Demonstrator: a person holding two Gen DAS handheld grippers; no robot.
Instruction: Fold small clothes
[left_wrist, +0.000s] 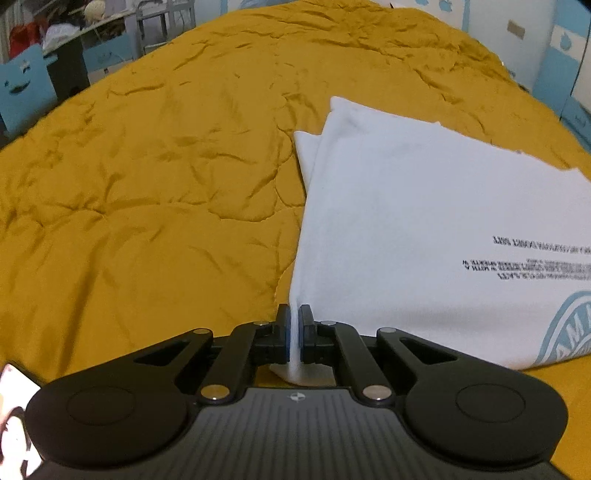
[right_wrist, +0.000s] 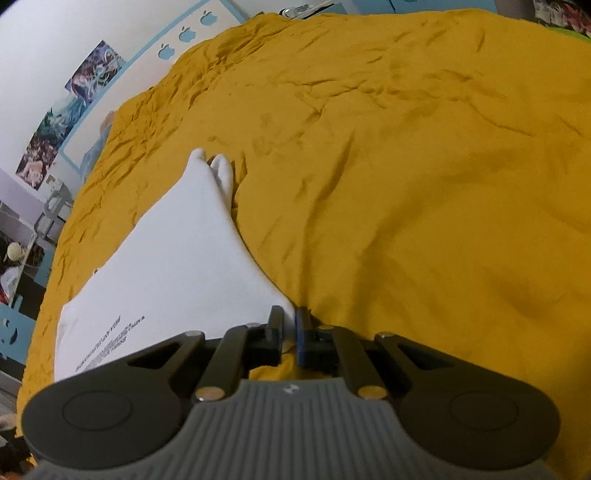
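Nearest in the left wrist view, the left gripper (left_wrist: 294, 321) has its blue-padded jaws pressed together on a thin fold of white cloth: the near left corner of the white T-shirt (left_wrist: 424, 221), with a small tail of fabric hanging below the pads. In the right wrist view, the right gripper (right_wrist: 289, 325) is likewise closed, pinching the garment's near right corner, where the white edge (right_wrist: 177, 251) runs into the narrow gap between the jaws.

Beyond the grippers the shirt lies partly folded on the mustard-yellow bedspread (left_wrist: 166, 166), black printed text (left_wrist: 535, 258) and part of a pale blue round emblem (left_wrist: 565, 328) facing up. Its far end tapers to two layered corners. The wrinkled bedspread stretches on past it. Farthest off stand blue and white furniture (left_wrist: 22, 88) and a wall with posters (right_wrist: 55, 122).
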